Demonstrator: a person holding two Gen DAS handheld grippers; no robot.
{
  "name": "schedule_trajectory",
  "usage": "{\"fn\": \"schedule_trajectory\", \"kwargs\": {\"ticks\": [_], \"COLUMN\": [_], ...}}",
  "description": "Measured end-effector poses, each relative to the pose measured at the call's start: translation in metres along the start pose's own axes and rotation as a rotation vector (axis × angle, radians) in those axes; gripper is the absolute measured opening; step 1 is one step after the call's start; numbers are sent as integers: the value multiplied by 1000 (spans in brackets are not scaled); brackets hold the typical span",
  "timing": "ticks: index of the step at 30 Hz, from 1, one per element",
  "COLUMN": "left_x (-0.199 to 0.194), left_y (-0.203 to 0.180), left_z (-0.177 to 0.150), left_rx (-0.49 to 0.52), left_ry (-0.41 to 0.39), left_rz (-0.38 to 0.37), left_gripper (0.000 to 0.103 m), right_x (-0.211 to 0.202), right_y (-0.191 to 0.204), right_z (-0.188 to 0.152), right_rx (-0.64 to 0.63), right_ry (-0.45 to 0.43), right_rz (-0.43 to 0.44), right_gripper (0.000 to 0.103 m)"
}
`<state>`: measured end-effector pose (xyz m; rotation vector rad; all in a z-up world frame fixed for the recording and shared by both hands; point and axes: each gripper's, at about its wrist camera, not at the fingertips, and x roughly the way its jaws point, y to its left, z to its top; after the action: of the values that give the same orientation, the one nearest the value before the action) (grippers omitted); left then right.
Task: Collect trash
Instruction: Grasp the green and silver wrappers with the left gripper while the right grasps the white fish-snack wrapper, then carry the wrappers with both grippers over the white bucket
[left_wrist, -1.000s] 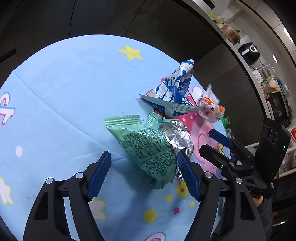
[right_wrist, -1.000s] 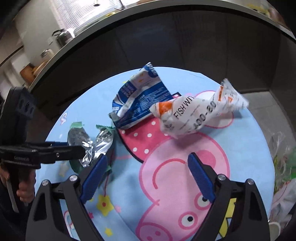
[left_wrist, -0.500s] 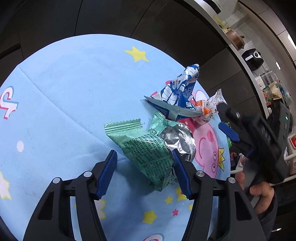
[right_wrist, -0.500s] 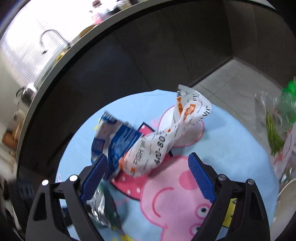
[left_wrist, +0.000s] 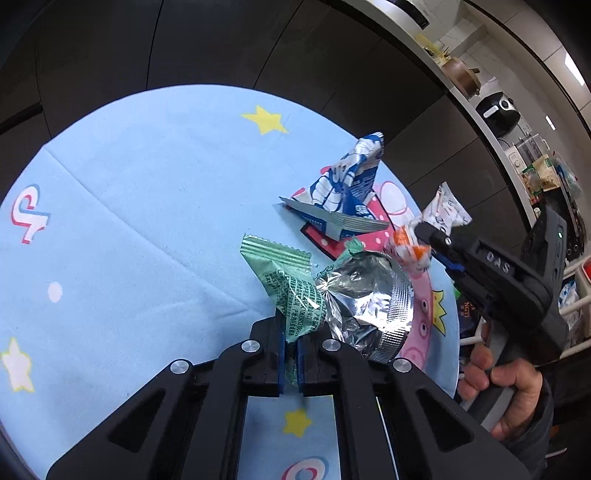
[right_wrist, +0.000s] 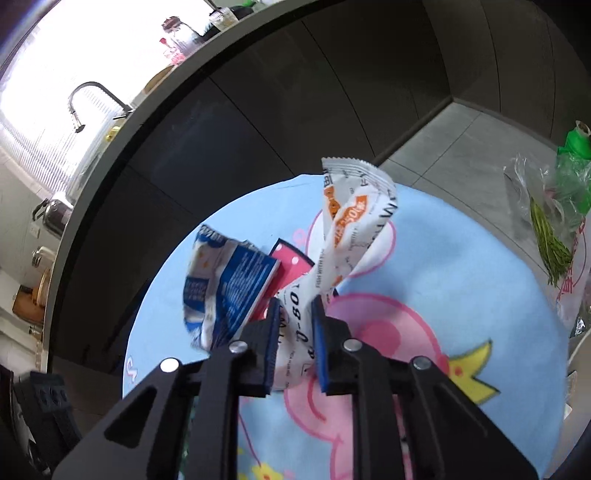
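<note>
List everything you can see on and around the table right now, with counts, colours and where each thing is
green wrapper: one, green with silver foil inside, pinched in left gripper
white wrapper: one, white and orange, clamped in right gripper
blue wrapper: one, blue and white, lying mid-table
tablecloth: one, light blue with stars and pink cartoon pig, covering round table
plastic bag: one, clear, greens inside, right of table
left gripper: black, blue pads, shut
right gripper: black, blue pads, shut
hand: one, holding right gripper

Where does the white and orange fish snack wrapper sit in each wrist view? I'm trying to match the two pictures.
Left wrist view: white and orange wrapper at right of centre, pinched in the right tongs.
Right wrist view: wrapper at centre, rising from between the tongs.
Shared landmark: blue and white carton, lying just left of the wrapper in both.
</note>
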<state>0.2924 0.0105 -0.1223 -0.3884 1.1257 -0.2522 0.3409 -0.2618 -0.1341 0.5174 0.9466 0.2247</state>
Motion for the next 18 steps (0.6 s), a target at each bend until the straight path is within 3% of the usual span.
{"fn": "schedule_trajectory", "kwargs": {"ticks": [10, 18], "left_x": [-52, -85], "left_y": [-28, -49], "left_z": [-27, -54], "left_rx": [64, 126], "left_ry": [-68, -105], "left_rz": [46, 93], "left_gripper": [3, 3], "right_x": [-96, -152], "right_y": [25, 34], "right_z": [-54, -90], "right_rx": [-155, -199], "right_ry": [-107, -159], "right_rz": [17, 18], "right_gripper": [16, 16]}}
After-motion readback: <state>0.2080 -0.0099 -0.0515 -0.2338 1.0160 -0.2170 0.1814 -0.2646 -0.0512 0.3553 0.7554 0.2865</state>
